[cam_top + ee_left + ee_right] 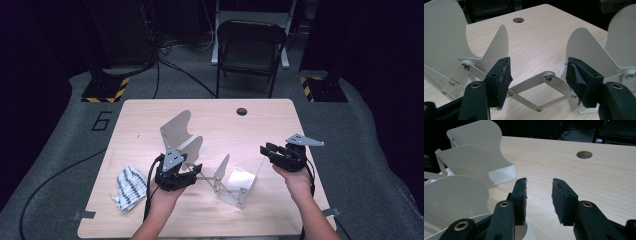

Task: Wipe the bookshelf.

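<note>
Clearly I am working on the folding metal rack (200, 160), which stands near the middle of the table (150, 115), its white plates upright and joined low down by crossed linkage bars (534, 85); I keep my left gripper (192, 176) at that linkage because, as I judge it, the bars are what spread or fold the plates. Its fingers (499, 78) stand apart on either side of the bars and press on nothing, so the rack rests on its own feet; the nearer plate (584, 50) rises just behind the far pad. My right gripper (267, 150) hangs off to the rack's right, apart from it, probably waiting to steady the end plate; its fingers (520, 195) are apart with bare table between them. A striped cloth (129, 187) lies at the table's left edge, clear of the work.

Hard to read: the rack's left plates are cut off at the frame's edge in the left gripper view; how the feet sit is blurred; the room beyond the chair (250, 45) is dark.
</note>
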`<action>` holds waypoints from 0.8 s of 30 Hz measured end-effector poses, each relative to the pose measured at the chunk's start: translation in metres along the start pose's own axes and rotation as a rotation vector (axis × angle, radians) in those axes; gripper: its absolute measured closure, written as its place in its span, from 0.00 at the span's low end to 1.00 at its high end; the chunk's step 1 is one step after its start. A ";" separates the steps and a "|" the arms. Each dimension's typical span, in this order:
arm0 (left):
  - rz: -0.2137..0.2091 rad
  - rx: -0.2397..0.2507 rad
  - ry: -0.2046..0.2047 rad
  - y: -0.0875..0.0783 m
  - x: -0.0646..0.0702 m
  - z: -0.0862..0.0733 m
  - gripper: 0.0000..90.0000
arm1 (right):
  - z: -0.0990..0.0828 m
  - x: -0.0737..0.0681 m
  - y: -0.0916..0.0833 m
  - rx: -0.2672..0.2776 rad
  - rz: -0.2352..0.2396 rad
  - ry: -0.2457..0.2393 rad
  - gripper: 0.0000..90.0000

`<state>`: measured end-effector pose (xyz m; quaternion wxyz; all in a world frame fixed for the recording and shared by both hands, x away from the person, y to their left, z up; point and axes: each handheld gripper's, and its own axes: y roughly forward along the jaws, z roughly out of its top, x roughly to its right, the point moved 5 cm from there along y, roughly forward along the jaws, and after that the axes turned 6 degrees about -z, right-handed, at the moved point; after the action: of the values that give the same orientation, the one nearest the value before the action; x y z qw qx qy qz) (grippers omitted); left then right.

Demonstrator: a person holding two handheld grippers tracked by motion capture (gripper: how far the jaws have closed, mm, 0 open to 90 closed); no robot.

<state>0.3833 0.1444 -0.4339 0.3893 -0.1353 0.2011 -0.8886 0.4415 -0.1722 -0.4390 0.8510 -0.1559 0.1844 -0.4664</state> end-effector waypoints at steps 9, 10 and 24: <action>0.024 -0.001 -0.027 -0.005 -0.001 -0.010 0.39 | -0.023 -0.028 -0.020 0.029 0.052 0.019 0.71; 0.027 -0.009 -0.026 -0.006 -0.002 -0.012 0.40 | -0.026 -0.031 -0.022 0.029 0.063 0.020 0.71; 0.111 -0.029 -0.066 -0.024 -0.027 -0.024 0.43 | -0.044 -0.065 -0.026 0.015 0.122 -0.032 0.66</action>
<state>0.3761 0.1859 -0.4465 0.4425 -0.1589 0.2080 -0.8577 0.3698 -0.1346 -0.4551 0.8819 -0.1455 0.1765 -0.4123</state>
